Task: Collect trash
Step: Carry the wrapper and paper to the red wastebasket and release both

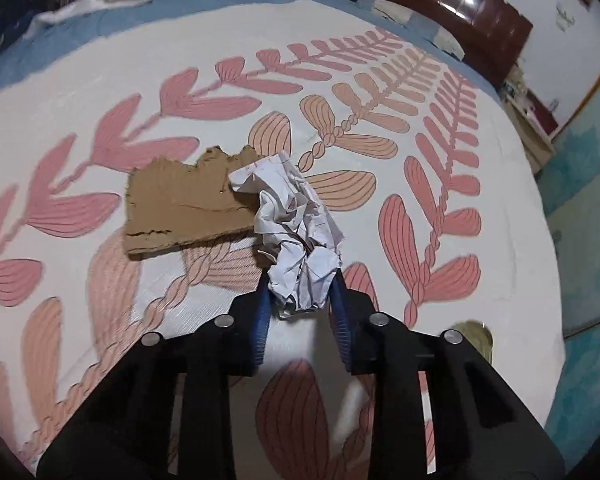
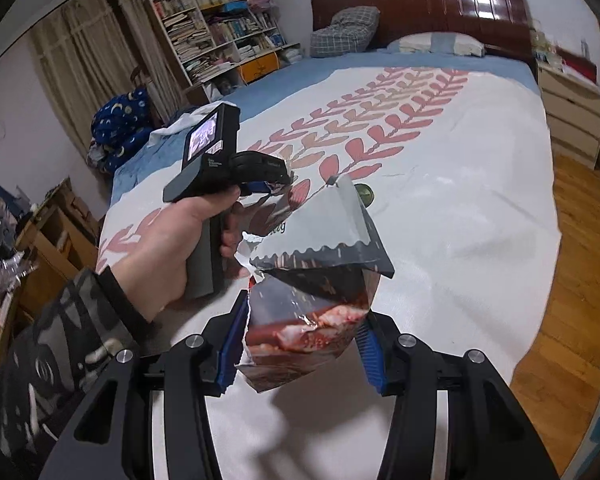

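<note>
My left gripper (image 1: 302, 280) is shut on a crumpled white paper (image 1: 296, 232) and holds it just above the bed cover. A torn piece of brown cardboard (image 1: 184, 204) lies on the cover, just left of the paper. My right gripper (image 2: 300, 320) is shut on a torn foil snack bag (image 2: 312, 280), dark red with a silver inside, held above the bed. The left gripper (image 2: 276, 178) and the hand holding it show in the right wrist view, left of the bag.
The bed has a white cover with pink leaf patterns (image 1: 380, 120) over a blue sheet. A small round green object (image 2: 366, 194) lies on the cover behind the bag. A wooden headboard (image 2: 420, 0), pillows, a bookshelf (image 2: 220, 24) and a nightstand (image 2: 572, 112) surround the bed.
</note>
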`<state>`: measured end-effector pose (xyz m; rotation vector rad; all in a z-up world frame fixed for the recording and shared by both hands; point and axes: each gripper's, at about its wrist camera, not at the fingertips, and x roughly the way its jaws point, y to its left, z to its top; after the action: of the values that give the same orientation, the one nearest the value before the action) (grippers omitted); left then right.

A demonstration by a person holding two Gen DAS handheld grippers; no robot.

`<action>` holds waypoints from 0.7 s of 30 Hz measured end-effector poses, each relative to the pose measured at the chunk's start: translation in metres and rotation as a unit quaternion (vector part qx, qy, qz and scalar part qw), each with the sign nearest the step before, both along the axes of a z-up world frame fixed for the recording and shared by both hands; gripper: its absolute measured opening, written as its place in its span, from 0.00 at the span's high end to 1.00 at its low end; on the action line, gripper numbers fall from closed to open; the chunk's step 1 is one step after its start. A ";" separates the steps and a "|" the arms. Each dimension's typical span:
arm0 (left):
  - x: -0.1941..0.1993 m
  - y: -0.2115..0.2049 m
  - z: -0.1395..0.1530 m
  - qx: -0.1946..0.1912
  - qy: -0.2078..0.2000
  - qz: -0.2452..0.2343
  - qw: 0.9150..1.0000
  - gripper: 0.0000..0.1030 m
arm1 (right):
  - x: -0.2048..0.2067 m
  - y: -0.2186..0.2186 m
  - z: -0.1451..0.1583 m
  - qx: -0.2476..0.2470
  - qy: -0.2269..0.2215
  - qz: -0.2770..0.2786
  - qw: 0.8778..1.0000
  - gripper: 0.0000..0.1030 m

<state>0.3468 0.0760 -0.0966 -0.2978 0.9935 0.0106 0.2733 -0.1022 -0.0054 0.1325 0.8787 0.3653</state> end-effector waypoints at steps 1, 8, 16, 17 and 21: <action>-0.005 -0.004 0.006 0.008 -0.006 -0.007 1.000 0.75 | -0.005 -0.001 0.002 -0.004 -0.004 0.000 1.000 0.52; -0.084 -0.047 0.084 0.036 -0.071 -0.036 0.996 0.76 | -0.055 -0.037 0.026 -0.002 -0.009 -0.054 0.998 0.52; -0.201 -0.184 0.162 -0.024 -0.118 -0.190 0.974 0.75 | -0.174 -0.160 0.078 -0.045 -0.036 -0.156 0.986 0.52; -0.214 -0.205 0.164 -0.025 -0.119 -0.218 0.968 0.75 | -0.184 -0.174 0.080 -0.047 -0.036 -0.169 0.984 0.52; -0.278 -0.299 0.144 -0.025 -0.090 -0.343 0.935 0.74 | -0.235 -0.244 0.063 -0.059 0.004 -0.242 0.968 0.52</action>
<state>0.0690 -0.2230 0.0470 0.0157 0.8725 -0.6684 0.0381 -0.3466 0.0581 0.2324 0.8424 -0.1436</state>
